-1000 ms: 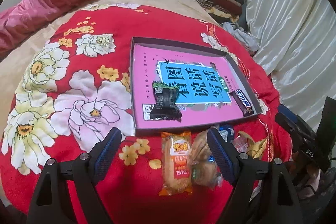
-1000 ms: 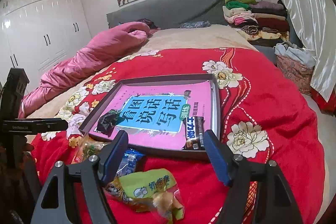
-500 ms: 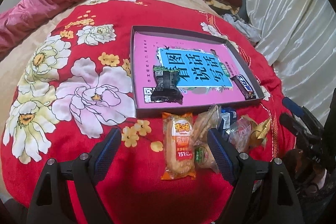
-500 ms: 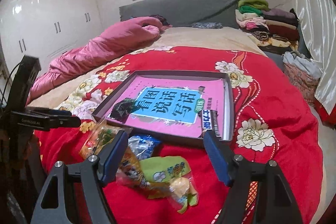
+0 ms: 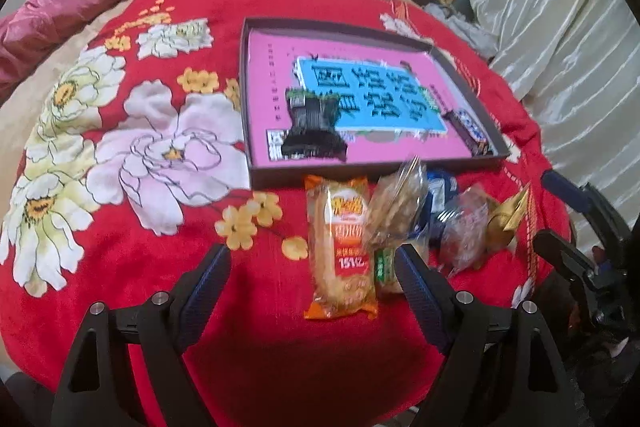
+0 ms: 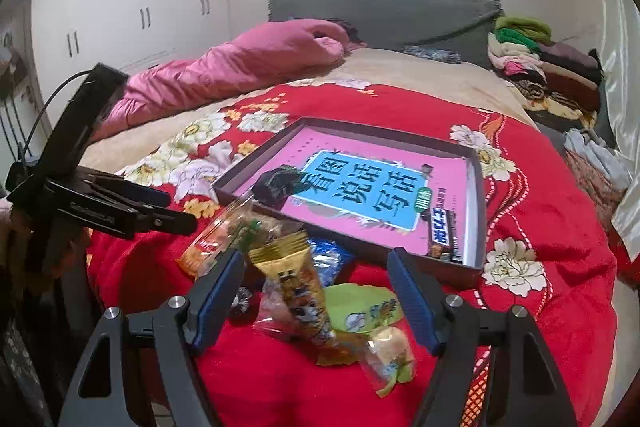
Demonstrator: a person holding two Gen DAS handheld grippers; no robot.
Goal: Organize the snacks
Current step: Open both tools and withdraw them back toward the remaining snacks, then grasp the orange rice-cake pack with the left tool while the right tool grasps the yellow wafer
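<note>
A dark shallow tray (image 5: 276, 171) with a pink book lining it lies on the red flowered bedspread. It holds a black packet (image 5: 312, 131) and a chocolate bar (image 5: 468, 131). In front of it lie loose snacks: an orange bread packet (image 5: 340, 247), a clear bag of brown pieces (image 5: 394, 211), a blue packet (image 5: 438, 193) and a gold wrapper (image 5: 508, 215). My left gripper (image 5: 312, 253) is open above the orange packet, touching nothing. My right gripper (image 6: 316, 259) is open over a yellow packet (image 6: 296, 279) and a green one (image 6: 360, 307), just short of the tray (image 6: 480, 207).
A pink quilt (image 6: 248, 67) lies at the far left of the bed. Folded clothes (image 6: 532, 59) are stacked at the far right by a pale curtain (image 5: 560, 27). The left gripper's body (image 6: 120, 207) juts in from the left of the right wrist view. White wardrobes stand behind.
My left gripper has sunk a little toward the snack pile, so the orange packet shows lower between its fingers. My right gripper has slid sideways and rolled; the yellow packet now sits between its fingers.
</note>
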